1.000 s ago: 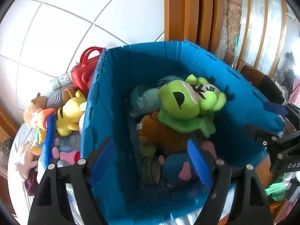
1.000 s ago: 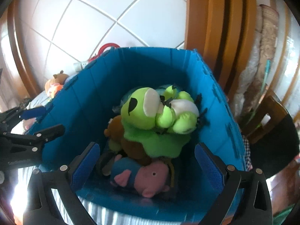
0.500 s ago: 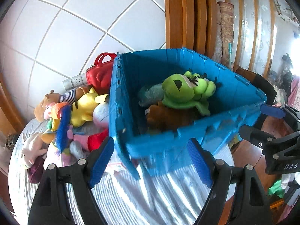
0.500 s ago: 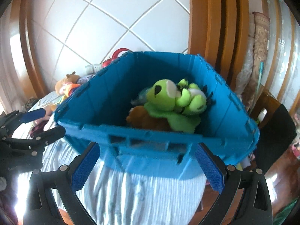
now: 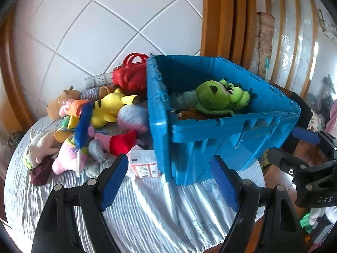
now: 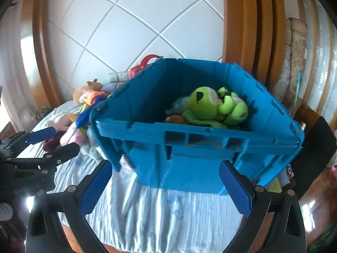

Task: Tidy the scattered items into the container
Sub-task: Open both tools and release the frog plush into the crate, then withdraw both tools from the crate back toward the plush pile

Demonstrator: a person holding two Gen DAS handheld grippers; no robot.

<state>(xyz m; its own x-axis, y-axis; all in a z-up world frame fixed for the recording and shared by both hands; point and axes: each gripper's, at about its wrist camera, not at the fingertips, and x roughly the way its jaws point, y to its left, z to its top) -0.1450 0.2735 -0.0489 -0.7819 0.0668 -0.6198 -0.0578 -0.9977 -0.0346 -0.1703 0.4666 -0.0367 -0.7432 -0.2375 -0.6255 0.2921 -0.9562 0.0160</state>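
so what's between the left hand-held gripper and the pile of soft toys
Mostly bare striped cloth. A small white box with a red label lies just past the left hand-held gripper, beside the toy pile. The left wrist view shows it.

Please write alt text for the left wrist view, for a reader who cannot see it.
An open left gripper faces a blue crate on a striped bedsheet, with a green plush on top inside. More plush toys lie piled left of the crate.

I am looking at a white tiled wall (image 5: 109,21) crossed by diagonal grout lines, a wooden frame (image 6: 248,27) standing beside it, while daylight is glinting off a striped bedsheet (image 6: 168,215) and a wall socket (image 5: 98,80).
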